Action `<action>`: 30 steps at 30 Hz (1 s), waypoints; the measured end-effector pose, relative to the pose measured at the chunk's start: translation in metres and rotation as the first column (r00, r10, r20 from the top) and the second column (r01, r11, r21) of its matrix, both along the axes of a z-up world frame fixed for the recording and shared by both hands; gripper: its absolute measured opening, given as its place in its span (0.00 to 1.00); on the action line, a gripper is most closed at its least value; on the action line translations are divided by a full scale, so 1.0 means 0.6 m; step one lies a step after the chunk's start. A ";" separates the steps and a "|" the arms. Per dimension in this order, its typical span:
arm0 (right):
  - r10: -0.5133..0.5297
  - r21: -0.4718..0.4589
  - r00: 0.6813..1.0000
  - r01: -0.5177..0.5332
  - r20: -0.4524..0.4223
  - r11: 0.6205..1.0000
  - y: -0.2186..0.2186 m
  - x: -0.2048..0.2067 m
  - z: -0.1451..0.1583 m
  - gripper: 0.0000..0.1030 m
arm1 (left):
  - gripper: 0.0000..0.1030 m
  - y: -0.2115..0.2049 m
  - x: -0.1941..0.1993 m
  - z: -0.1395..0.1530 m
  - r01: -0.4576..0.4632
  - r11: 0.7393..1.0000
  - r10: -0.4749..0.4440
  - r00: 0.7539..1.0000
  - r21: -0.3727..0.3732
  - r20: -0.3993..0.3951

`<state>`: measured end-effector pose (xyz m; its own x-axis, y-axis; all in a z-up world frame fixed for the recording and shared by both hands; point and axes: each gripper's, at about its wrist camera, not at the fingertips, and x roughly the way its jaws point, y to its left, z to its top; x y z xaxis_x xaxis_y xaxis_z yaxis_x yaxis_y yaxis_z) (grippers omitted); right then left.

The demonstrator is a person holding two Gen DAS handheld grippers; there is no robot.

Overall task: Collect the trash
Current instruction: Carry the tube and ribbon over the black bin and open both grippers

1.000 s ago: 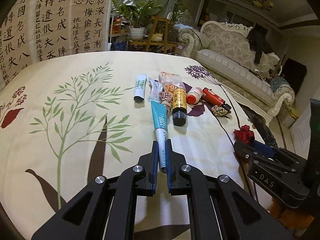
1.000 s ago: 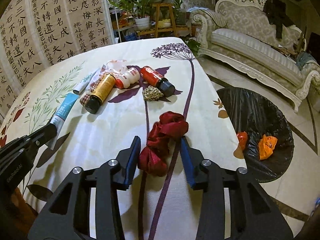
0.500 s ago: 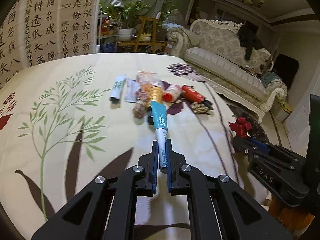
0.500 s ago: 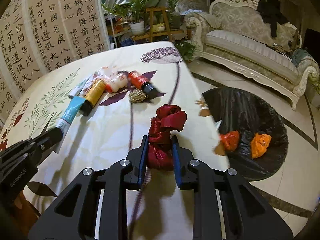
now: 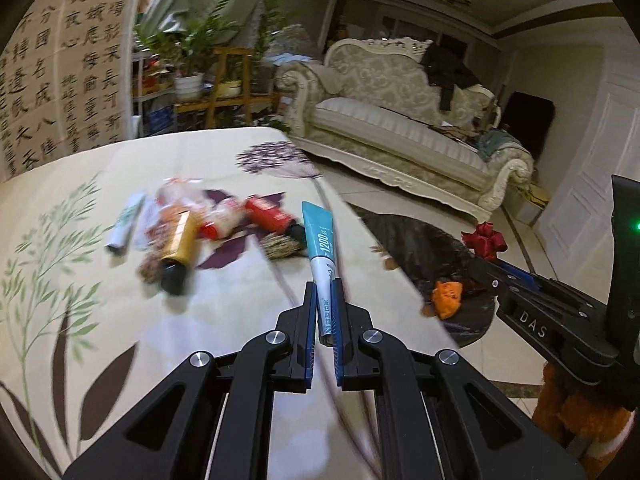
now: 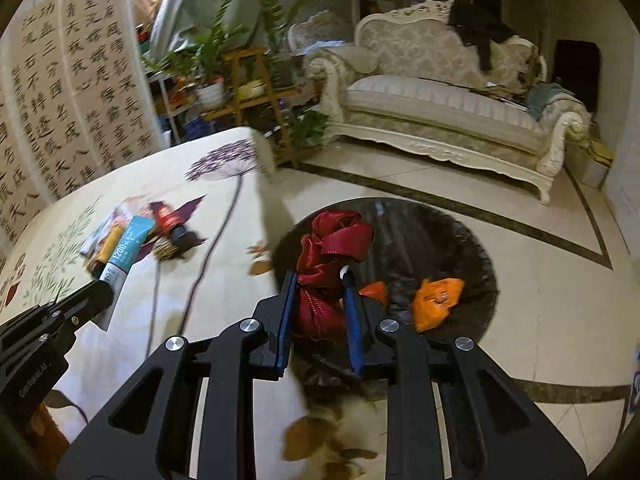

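- Left tool [image 5: 325, 300] pinches a flat teal-and-white tube [image 5: 320, 240] by its tail, nozzle end forward, above the worktop [image 5: 100, 300].
- Right tool [image 6: 320, 296] squeezes a crumpled, glossy red ribbon bow [image 6: 332, 248], over the black trash bag [image 6: 460, 240] beyond it.

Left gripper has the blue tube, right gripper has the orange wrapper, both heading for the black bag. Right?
Not quite. The right wrist view shows the right gripper shut on the red ribbon bow; the orange wrapper already lies in the black bag. The left gripper does hold the blue tube.
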<state>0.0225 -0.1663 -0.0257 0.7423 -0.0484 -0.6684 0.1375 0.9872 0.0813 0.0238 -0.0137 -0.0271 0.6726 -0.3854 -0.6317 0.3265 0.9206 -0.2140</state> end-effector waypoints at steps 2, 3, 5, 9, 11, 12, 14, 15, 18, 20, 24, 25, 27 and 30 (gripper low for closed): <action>-0.015 0.000 1.000 0.015 0.004 1.000 -0.015 0.001 0.000 0.21 | 0.08 -0.018 0.005 0.001 0.018 1.000 -0.018 1.000 0.004 0.004; -0.023 0.001 1.000 0.023 0.005 1.000 -0.023 0.002 -0.001 0.21 | 0.08 -0.029 0.008 0.002 0.029 1.000 -0.029 1.000 0.008 0.006; -0.035 0.003 0.999 0.035 0.008 0.999 -0.033 0.004 -0.002 0.21 | 0.08 -0.046 0.014 0.000 0.043 0.999 -0.043 0.999 0.015 0.008; -0.051 0.008 0.999 0.051 0.011 0.999 -0.052 0.006 -0.006 0.21 | 0.08 -0.079 0.029 -0.003 0.068 0.997 -0.069 0.998 0.033 0.006; -0.058 0.012 0.998 0.058 0.012 0.998 -0.062 0.010 -0.008 0.21 | 0.08 -0.091 0.037 -0.004 0.078 0.996 -0.078 0.997 0.037 0.002; -0.062 0.014 0.998 0.062 0.013 0.998 -0.067 0.011 -0.008 0.21 | 0.08 -0.098 0.041 -0.004 0.082 0.996 -0.082 0.997 0.041 0.002; -0.071 0.019 0.997 0.071 0.013 0.997 -0.077 0.015 -0.010 0.22 | 0.08 -0.113 0.049 -0.004 0.091 0.994 -0.092 0.996 0.054 0.007; -0.074 0.021 0.997 0.073 0.012 0.997 -0.081 0.016 -0.011 0.22 | 0.08 -0.119 0.051 -0.005 0.094 0.994 -0.095 0.995 0.059 0.008; -0.084 0.024 0.996 0.084 0.009 0.996 -0.095 0.022 -0.016 0.22 | 0.08 -0.135 0.058 -0.009 0.105 0.992 -0.106 0.994 0.074 0.007; -0.089 0.028 0.996 0.089 0.004 0.996 -0.102 0.026 -0.022 0.22 | 0.08 -0.147 0.067 -0.011 0.110 0.990 -0.111 0.994 0.087 0.005; -0.094 0.035 0.996 0.094 -0.010 0.995 -0.114 0.036 -0.033 0.22 | 0.08 -0.164 0.083 -0.018 0.119 0.987 -0.119 0.993 0.108 -0.004; -0.094 0.037 0.995 0.094 -0.013 0.995 -0.117 0.039 -0.035 0.22 | 0.08 -0.169 0.086 -0.019 0.121 0.986 -0.121 0.993 0.113 -0.004; -0.094 0.041 0.995 0.094 -0.017 0.995 -0.119 0.044 -0.038 0.22 | 0.08 -0.176 0.093 -0.022 0.128 0.984 -0.128 0.992 0.121 -0.007; -0.096 0.046 0.995 0.096 -0.020 0.994 -0.121 0.055 -0.042 0.22 | 0.08 -0.189 0.101 -0.023 0.138 0.981 -0.139 0.990 0.133 -0.007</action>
